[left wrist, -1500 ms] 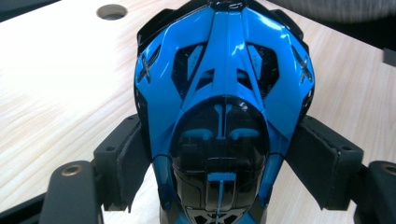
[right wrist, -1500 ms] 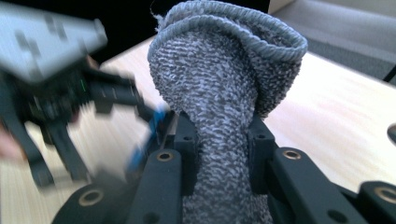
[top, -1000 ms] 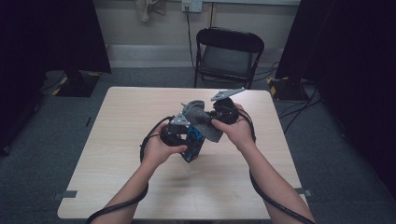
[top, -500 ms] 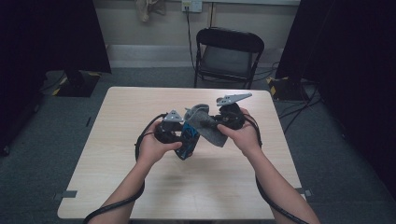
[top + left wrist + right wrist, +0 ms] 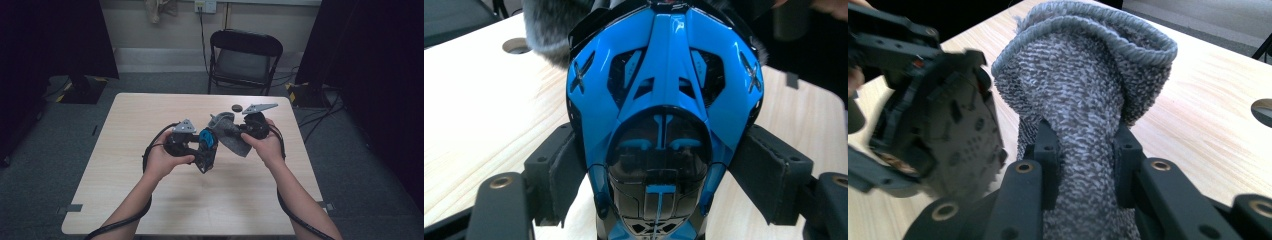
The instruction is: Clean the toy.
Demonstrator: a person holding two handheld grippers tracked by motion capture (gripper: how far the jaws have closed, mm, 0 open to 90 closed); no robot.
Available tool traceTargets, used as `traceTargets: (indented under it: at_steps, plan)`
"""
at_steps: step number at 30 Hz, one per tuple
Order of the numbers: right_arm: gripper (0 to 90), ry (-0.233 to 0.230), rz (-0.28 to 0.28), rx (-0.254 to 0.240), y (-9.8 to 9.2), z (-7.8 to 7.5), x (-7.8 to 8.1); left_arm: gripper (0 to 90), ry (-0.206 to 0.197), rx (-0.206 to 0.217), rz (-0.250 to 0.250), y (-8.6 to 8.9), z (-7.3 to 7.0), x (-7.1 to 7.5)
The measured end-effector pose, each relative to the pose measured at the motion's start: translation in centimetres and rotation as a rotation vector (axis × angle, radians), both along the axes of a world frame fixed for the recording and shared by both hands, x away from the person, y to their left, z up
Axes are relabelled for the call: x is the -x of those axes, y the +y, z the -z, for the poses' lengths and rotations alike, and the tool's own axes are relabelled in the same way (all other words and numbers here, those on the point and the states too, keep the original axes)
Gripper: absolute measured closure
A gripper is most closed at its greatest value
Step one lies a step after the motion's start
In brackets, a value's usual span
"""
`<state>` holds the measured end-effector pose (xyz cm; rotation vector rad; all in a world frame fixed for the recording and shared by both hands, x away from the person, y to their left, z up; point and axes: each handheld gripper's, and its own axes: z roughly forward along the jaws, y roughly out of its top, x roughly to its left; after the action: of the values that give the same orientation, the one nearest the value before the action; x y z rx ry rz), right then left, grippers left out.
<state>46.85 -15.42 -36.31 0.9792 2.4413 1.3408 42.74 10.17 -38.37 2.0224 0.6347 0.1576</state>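
Observation:
My left gripper (image 5: 200,150) is shut on a blue and black moulded gadget (image 5: 206,138), held above the middle of the table. In the left gripper view the gadget (image 5: 664,90) sits between the pads (image 5: 566,175), glossy blue shell facing the camera. My right gripper (image 5: 241,134) is shut on a grey knitted sock (image 5: 227,125), just right of the gadget. The right gripper view has the sock (image 5: 1088,85) standing up from my right gripper (image 5: 1085,155), cuff open at the top. The gadget's dark underside (image 5: 943,125) is blurred close at its left.
The light wooden table (image 5: 140,120) has a small dark round spot (image 5: 236,107) near its far edge. A black folding chair (image 5: 245,55) stands behind the table. Dark curtains hang at both sides. Cables trail from both grippers along the forearms.
My right gripper has shifted slightly to the right and lower, taking the sock with it. The left hand and the gadget have barely moved.

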Motion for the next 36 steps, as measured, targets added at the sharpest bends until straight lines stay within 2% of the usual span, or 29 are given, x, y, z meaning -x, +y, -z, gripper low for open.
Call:
traceTargets:
  at_steps: [4, 6, 10, 13, 21, 23, 24, 27, 29, 32, 36]
  plan:
    - [72.5, 0.009, -0.017, -0.010, 0.1, 0.6, -0.1, 24.6, -0.009, 0.002, 0.008, -0.3, -0.4, -0.1]
    - [72.5, 0.006, -0.039, -0.009, 0.5, 1.0, 0.1, 24.6, -0.013, 0.016, 0.013, -0.5, -0.8, -0.1]
    - [72.5, -0.008, -0.080, -0.021, 0.9, 1.2, 0.4, 24.6, -0.013, 0.017, 0.014, -0.7, -0.9, -0.4]
    - [72.5, -0.015, -0.103, -0.001, 1.2, 1.2, 0.7, 24.6, -0.004, 0.026, 0.010, -0.6, -0.7, -0.6]
    - [72.5, -0.002, -0.101, -0.001, 1.0, 2.1, 0.7, 24.6, -0.007, 0.031, 0.016, -0.7, -0.7, -0.4]
    - [72.5, -0.004, -0.096, 0.008, 1.0, 2.2, 0.9, 24.6, -0.009, 0.004, 0.004, -0.5, -0.6, -0.5]
    - [72.5, -0.010, -0.091, 0.014, 1.0, 2.1, 0.9, 24.6, -0.008, 0.006, 0.002, -0.4, -0.5, -0.6]
    - [72.5, -0.024, -0.079, -0.009, 0.6, 1.4, 0.9, 24.6, 0.003, 0.000, -0.017, 0.0, -0.2, -0.8]
    - [72.5, -0.038, -0.083, -0.016, 0.3, 0.7, 1.0, 24.6, 0.004, -0.015, -0.050, 0.6, 0.2, -1.0]
    - [72.5, -0.043, -0.102, -0.022, 0.4, 0.2, 1.2, 24.6, 0.012, -0.007, -0.070, 1.0, 0.4, -1.3]
    - [72.5, -0.032, -0.131, -0.006, 1.0, 0.7, 1.4, 24.6, 0.012, 0.004, -0.069, 1.0, 0.4, -1.4]
